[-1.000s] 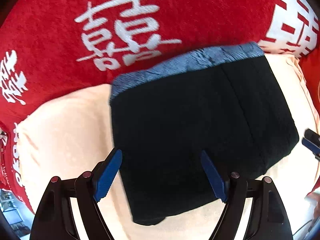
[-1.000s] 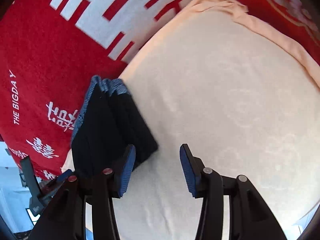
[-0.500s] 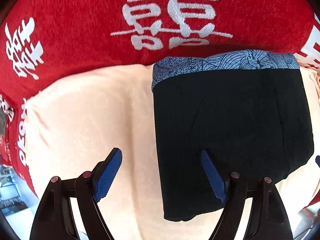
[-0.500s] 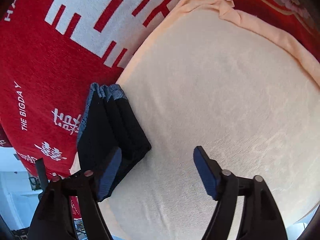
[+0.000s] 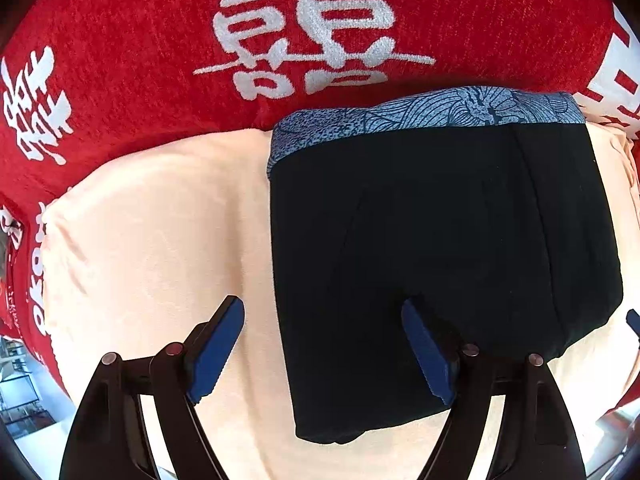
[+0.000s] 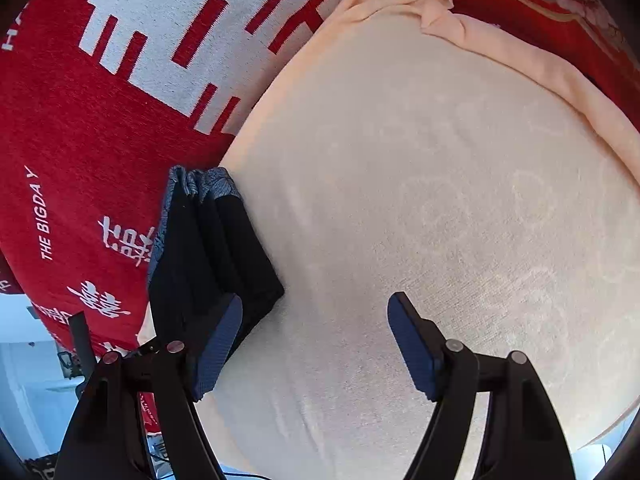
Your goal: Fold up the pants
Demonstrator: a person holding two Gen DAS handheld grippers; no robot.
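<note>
Black pants [image 5: 440, 248] with a blue patterned waistband lie folded in a compact rectangle on a peach towel [image 5: 152, 232]. My left gripper [image 5: 324, 348] hangs open above the fold's near left edge; its right pad is over the black fabric, its left pad over bare towel, and nothing is gripped. In the right wrist view the same pants [image 6: 212, 256] show as a stacked bundle at the left. My right gripper [image 6: 316, 344] stands open over bare towel [image 6: 440, 200], its left finger just beside the bundle's corner.
A red blanket [image 5: 160, 40] with white characters lies under and around the towel. The towel's far edge [image 6: 440, 12] is bunched up. A sliver of the right gripper's blue tip [image 5: 634, 320] shows at the left wrist view's right edge.
The right gripper's jaws have spread wider and drawn slightly away from the bundle. The left gripper's view has shifted, so the pants now sit further right and squarer to it.
</note>
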